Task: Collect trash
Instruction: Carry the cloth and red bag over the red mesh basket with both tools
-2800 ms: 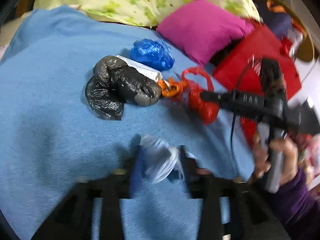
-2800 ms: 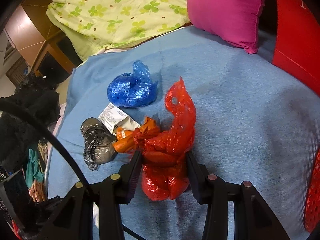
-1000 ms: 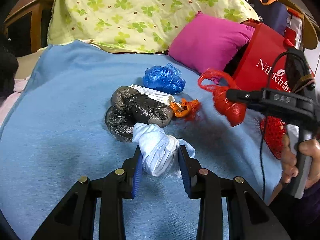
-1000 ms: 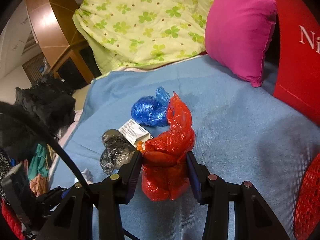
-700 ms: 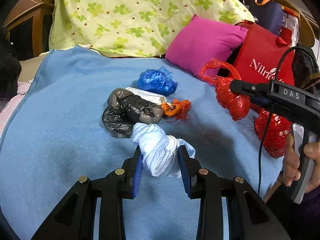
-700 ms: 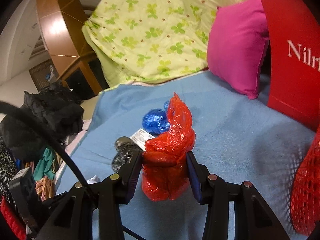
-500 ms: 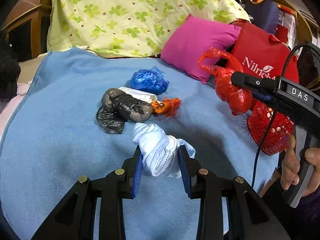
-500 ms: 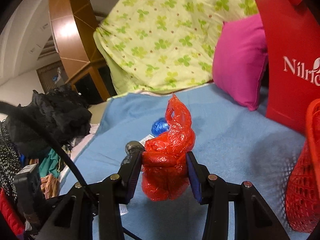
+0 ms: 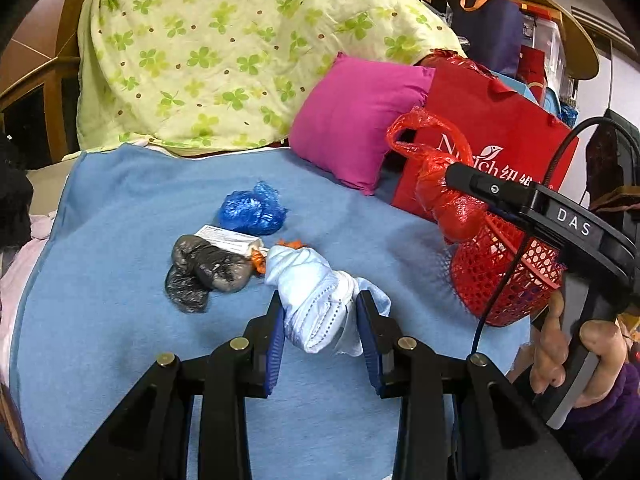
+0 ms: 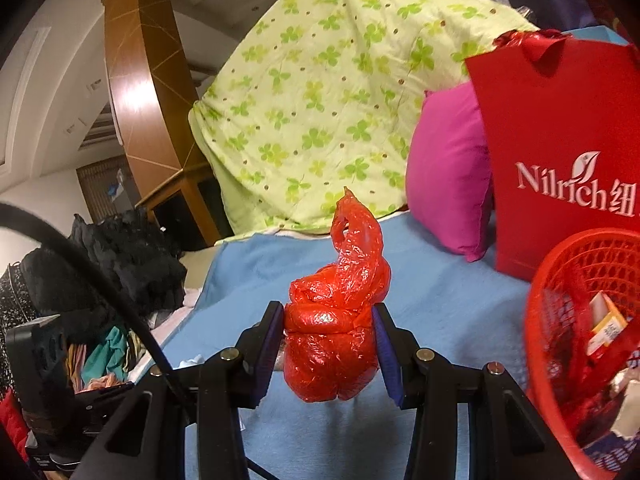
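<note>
Closest to me, the left gripper (image 9: pixel 320 332) is clamped on a crumpled pale-blue face mask (image 9: pixel 316 308), held clear above the blue blanket (image 9: pixel 100 240). Beside it the right gripper (image 10: pixel 330 344) is pinched on a knotted red plastic bag (image 10: pixel 336 336), whose twisted tail stands up above the jaws; a hand (image 9: pixel 568 344) in a purple sleeve grips its handle. Just past that bag sits the red mesh basket (image 10: pixel 560 280), already holding a few scraps, so I judge the step in hand to be the carry: both pieces are lifted and headed for the basket. The next move, as I see it, calls for bringing the red bag over the basket's rim and parting the jaws, then doing the same with the mask. Further out on the blanket lie the pieces not yet collected: a grey-black bag (image 9: pixel 204 272), a small white packet (image 9: pixel 228 236), an orange scrap (image 9: pixel 260 258) and a blue plastic wad (image 9: pixel 252 210). Behind them lean a magenta pillow (image 9: pixel 360 116), a red paper carrier bag (image 10: pixel 560 152) and a clover-print quilt (image 9: pixel 224 48).
</note>
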`<act>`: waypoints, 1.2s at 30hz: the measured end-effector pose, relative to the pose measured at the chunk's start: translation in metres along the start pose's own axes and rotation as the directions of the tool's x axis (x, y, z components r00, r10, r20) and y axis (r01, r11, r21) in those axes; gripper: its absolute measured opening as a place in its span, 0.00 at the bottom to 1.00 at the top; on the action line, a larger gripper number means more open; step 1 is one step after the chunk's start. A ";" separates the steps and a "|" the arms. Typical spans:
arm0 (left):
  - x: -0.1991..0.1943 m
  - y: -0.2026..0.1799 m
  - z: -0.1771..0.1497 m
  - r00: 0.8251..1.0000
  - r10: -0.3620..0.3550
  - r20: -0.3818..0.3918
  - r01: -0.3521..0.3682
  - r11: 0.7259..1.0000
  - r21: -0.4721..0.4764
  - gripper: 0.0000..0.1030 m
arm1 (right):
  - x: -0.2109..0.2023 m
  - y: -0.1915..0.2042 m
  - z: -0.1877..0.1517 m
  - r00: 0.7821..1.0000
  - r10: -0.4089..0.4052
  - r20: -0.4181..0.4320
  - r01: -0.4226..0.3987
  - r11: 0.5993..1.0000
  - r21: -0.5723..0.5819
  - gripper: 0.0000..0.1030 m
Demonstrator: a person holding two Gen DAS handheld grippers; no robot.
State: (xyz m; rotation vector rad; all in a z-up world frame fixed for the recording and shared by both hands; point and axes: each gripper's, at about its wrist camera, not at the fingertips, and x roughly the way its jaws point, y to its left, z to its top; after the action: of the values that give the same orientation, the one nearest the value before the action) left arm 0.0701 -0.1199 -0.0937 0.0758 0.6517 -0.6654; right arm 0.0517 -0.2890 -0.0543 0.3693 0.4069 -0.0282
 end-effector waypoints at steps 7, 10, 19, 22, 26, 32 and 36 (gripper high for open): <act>0.005 -0.018 0.012 1.000 0.020 -0.014 -0.020 1.000 0.000 0.35 | -0.019 -0.014 0.007 0.999 -0.023 0.038 0.023 1.000 0.000 0.46; 0.009 -0.026 0.017 0.999 0.029 -0.022 -0.029 1.000 0.001 0.35 | -0.027 -0.022 0.011 0.998 -0.030 0.053 0.030 1.000 0.010 0.46; 0.020 -0.062 0.033 0.999 0.017 -0.035 -0.015 0.998 0.053 0.35 | -0.057 -0.048 0.018 0.991 -0.047 0.124 0.042 0.998 0.045 0.46; 0.023 -0.076 0.039 0.999 0.000 -0.038 0.003 0.997 0.072 0.35 | -0.066 -0.056 0.019 0.988 -0.061 0.145 0.052 0.997 0.060 0.46; 0.025 -0.091 0.047 0.999 -0.014 -0.033 0.018 0.994 0.104 0.35 | -0.078 -0.071 0.022 0.982 -0.082 0.172 0.066 0.993 0.093 0.46; 0.027 -0.115 0.058 0.999 -0.044 -0.024 0.047 0.989 0.140 0.35 | -0.091 -0.090 0.023 0.973 -0.117 0.197 0.091 0.987 0.134 0.46; 0.027 -0.131 0.065 0.998 -0.064 -0.018 0.066 0.985 0.162 0.35 | -0.101 -0.105 0.023 0.966 -0.142 0.214 0.106 0.980 0.171 0.46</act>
State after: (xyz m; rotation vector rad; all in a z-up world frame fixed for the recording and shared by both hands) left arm 0.0439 -0.2559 -0.0396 0.2106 0.6133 -0.7808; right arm -0.0432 -0.3996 -0.0317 0.4914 0.2026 -0.2249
